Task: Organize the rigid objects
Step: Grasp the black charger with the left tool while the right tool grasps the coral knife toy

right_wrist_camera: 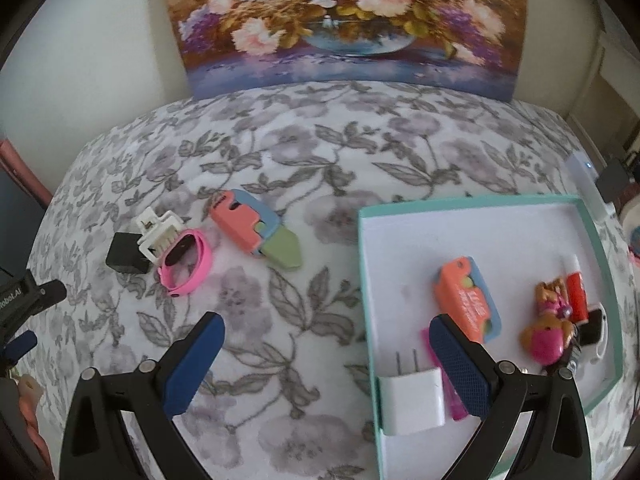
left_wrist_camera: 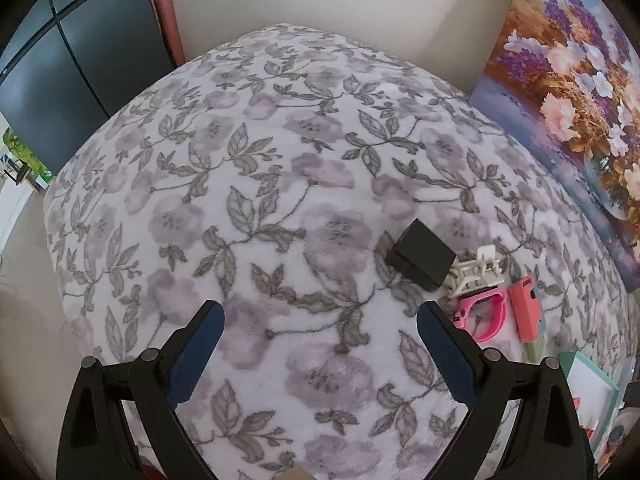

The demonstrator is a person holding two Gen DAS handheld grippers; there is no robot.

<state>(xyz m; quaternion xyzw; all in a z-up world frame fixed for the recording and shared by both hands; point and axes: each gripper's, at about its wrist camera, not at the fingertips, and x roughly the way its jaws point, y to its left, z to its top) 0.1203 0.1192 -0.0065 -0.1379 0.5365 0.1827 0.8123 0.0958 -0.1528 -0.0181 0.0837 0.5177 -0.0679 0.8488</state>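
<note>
**Ana:** Toward the right edge of the bed (right_wrist_camera: 304,148), on the floral blanket, sits the teal-rimmed tray (right_wrist_camera: 600,248). What's in it?

**Ben:** A white plug adapter (right_wrist_camera: 412,404) at its near left corner, prongs up. Just beside that, a pink stick (right_wrist_camera: 456,404), partly hidden by the right gripper's finger. An orange-and-blue toy (right_wrist_camera: 468,300) lies mid-tray with writing on its face, too blurred to read. Toward the tray's right side: a small doll figure (right_wrist_camera: 548,328), a red tube (right_wrist_camera: 578,292) and a dark little item with a white rim that I can't identify.

**Ana:** And outside the tray?

**Ben:** Nearer the bed's left edge, a cluster: black box (right_wrist_camera: 126,256), white hair clip (right_wrist_camera: 156,232) touching it, and pink wristband (right_wrist_camera: 186,268) against the clip. A second orange-and-blue toy with a green tip (right_wrist_camera: 256,232) lies between them and the tray.

**Ana:** The claws?

**Ben:** Right gripper (right_wrist_camera: 324,364) spread wide, holding nothing; its right finger hangs over the tray's near left part. Left gripper (left_wrist_camera: 320,356) also wide open and empty, over bare blanket, with the black box (left_wrist_camera: 420,258) ahead of its right finger.

**Ana:** Any readable text?

**Ben:** Only letters on the black gear at the far left of the right wrist view, reading roughly "obot.AI".
</note>
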